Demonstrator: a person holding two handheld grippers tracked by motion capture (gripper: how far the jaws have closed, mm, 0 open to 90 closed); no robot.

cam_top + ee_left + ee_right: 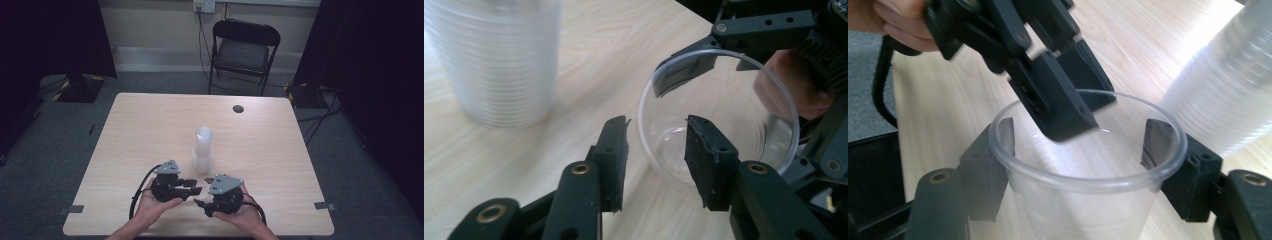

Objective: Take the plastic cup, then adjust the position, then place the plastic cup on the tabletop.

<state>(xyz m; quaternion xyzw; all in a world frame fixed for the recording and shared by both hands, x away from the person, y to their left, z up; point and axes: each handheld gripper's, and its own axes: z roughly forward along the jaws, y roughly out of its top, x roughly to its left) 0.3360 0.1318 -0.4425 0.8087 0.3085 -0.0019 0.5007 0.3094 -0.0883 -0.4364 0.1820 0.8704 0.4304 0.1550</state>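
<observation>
A single clear plastic cup point(1088, 210) is held in my right gripper point(1083, 170), whose jaws press on its wall from both sides just under the rim. In the left gripper view the cup point(724, 100) lies with its mouth toward me. My left gripper point(659, 150) stands open at the cup's rim, one jaw over the mouth and the other outside the wall, neither pressing on it. A tall stack of clear cups point(203, 150) stands upright mid-table, just beyond both grippers point(192, 186) point(200, 202), which meet tip to tip near the front edge.
The light wooden table point(150, 130) has a dark round cable hole point(238, 108) at the back. A black folding chair point(242, 50) stands behind it. Grey tape marks point(76, 208) point(322, 205) sit by the front corners.
</observation>
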